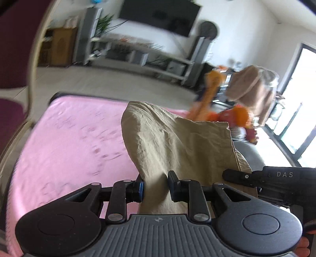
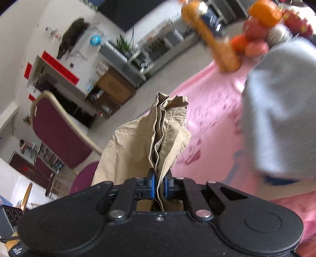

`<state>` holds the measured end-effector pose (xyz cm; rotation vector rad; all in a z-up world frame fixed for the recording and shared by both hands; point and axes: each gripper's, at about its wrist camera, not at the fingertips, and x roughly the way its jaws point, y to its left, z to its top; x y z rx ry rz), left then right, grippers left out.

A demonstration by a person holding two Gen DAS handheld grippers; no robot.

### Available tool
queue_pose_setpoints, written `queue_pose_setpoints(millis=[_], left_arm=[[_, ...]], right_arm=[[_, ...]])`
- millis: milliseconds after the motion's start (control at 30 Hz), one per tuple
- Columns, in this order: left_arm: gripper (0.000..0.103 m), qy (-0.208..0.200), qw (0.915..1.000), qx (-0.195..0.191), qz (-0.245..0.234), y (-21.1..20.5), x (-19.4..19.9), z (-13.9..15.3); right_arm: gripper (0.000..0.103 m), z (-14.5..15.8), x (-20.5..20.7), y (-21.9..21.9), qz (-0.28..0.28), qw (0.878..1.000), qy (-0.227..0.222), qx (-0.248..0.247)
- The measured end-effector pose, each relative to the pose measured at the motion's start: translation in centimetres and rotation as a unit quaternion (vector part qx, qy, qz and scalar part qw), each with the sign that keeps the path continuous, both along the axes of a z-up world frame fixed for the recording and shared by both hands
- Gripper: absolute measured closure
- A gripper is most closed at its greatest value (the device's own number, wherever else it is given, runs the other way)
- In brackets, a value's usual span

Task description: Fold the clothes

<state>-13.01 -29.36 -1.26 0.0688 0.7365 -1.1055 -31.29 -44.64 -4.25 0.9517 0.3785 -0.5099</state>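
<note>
Pink patterned cloth (image 1: 69, 142) covers the tabletop beneath both claws, with a living room blurred behind.

Left claw (image 1: 155, 186): clamped on a bunched fold of one beige garment (image 1: 167, 142), which rises from the pads toward 12 o'clock and stands clear above the pink cloth. The right claw (image 1: 235, 176) enters this view at 3 o'clock, its tip against the same garment's right edge.

Right claw (image 2: 160, 186): closed tight on several stacked layers of the beige garment (image 2: 154, 134); hems and stitching show, and the fabric runs up to 12 o'clock and drapes off toward 9 o'clock.

Count: two claws, one beige garment held by both, one grey garment (image 2: 280, 110), blurred, at 2 o'clock in the right view, lying on the pink cloth (image 2: 213, 110).

View differences: the left view alone shows a wall-mounted television (image 1: 160, 15) at 12 o'clock, a draped tan item (image 1: 250, 87) and bright windows at 3 o'clock. The right view alone shows a maroon chair (image 2: 59, 134) whole at 9 o'clock and a wooden cabinet (image 2: 112, 87) at 11 o'clock. Orange toys (image 2: 223, 43) appear in both, too blurred to count.
</note>
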Motion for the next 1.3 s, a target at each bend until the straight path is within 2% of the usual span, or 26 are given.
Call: queue_pose_setpoints(millis=[267, 367, 467, 600, 667, 767, 867, 967, 1033, 1100, 1167, 1233, 1267, 1300], left_arm=[[0.081, 0.007, 0.9963, -0.043, -0.074, -9.7, -6.3, 3.5], [0.081, 0.011, 0.9952, -0.041, -0.088, -14.0, -8.1, 3.8], [0.080, 0.018, 0.9951, -0.028, -0.093, -17.5, -8.8, 3.4], [0.080, 0.041, 0.9943, 0.003, -0.098, -21.2, -8.5, 1.1], [0.074, 0.048, 0.9939, 0.034, -0.093, -23.3, -8.1, -1.1], [0.074, 0.021, 0.9916, 0.114, -0.057, -26.3, -7.8, -5.2], [0.068, -0.004, 0.9924, 0.113, -0.049, -26.0, -7.6, -6.1], [0.071, -0.006, 0.9933, 0.101, -0.057, -24.5, -7.6, -4.7], [0.070, -0.017, 0.9951, 0.076, -0.061, -23.4, -7.8, -3.3], [0.069, -0.029, 0.9961, 0.052, -0.066, -22.2, -8.0, -1.9], [0.069, -0.040, 0.9961, 0.030, -0.073, -21.2, -8.4, -0.6], [0.070, -0.050, 0.9937, 0.022, -0.098, -20.9, -9.6, -0.1], [0.071, -0.057, 0.9917, 0.022, -0.113, -21.1, -10.4, -0.2], [0.071, -0.064, 0.9899, 0.024, -0.124, -21.3, -11.1, -0.5]], right_arm=[[0.094, 5.6, -9.3, -6.2, -0.093, 0.995, -0.006, -0.047], [0.094, 6.6, -11.4, -9.2, -0.116, 0.992, 0.007, -0.057], [0.094, 6.5, -12.9, -12.5, -0.130, 0.990, 0.014, -0.045], [0.094, 4.2, -13.5, -16.7, -0.135, 0.991, 0.020, 0.000], [0.094, 1.9, -13.9, -18.8, -0.146, 0.988, 0.032, 0.023], [0.094, -2.7, -14.3, -21.2, -0.175, 0.981, 0.065, 0.059], [0.091, -5.1, -14.6, -22.0, -0.175, 0.980, 0.051, 0.076], [0.082, -4.1, -14.6, -21.5, -0.157, 0.985, 0.056, 0.048], [0.073, -2.7, -14.8, -21.1, -0.150, 0.986, 0.061, 0.032], [0.056, -0.3, -15.7, -20.1, -0.150, 0.987, 0.060, -0.007], [0.049, 2.0, -16.2, -19.0, -0.164, 0.982, 0.077, -0.062], [0.049, 3.4, -16.2, -18.3, -0.170, 0.976, 0.087, -0.108], [0.055, 3.8, -15.9, -18.0, -0.168, 0.974, 0.085, -0.129], [0.070, 3.8, -15.5, -18.0, -0.163, 0.973, 0.085, -0.141]])
